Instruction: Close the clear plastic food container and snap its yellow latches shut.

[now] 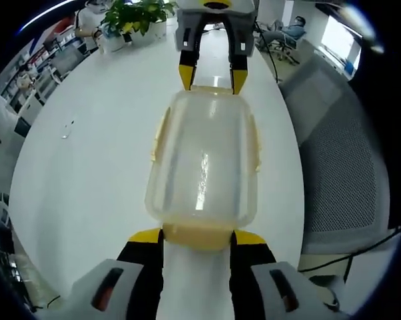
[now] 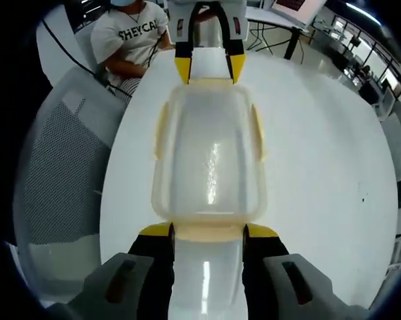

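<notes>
The clear plastic container [image 1: 204,163] [image 2: 210,160] lies lengthwise on the white table [image 1: 87,173] [image 2: 320,180], between my two grippers, which face each other. Pale yellow side latches [image 1: 159,137] [image 2: 257,133] hang along its long edges. My left gripper [image 1: 198,236] has its yellow-tipped jaws against both sides of the near end latch [image 1: 197,239]. My right gripper [image 2: 209,231] [image 1: 212,78] grips the opposite end latch [image 2: 209,233] the same way. In the right gripper view the left gripper [image 2: 210,69] stands at the container's far end.
A grey mesh chair [image 1: 340,167] [image 2: 60,167] stands close to the table's edge. A person in a white printed shirt [image 2: 130,37] sits behind the table. Potted plants [image 1: 137,17] stand at the far end, and a small clear item [image 1: 67,130] lies at left.
</notes>
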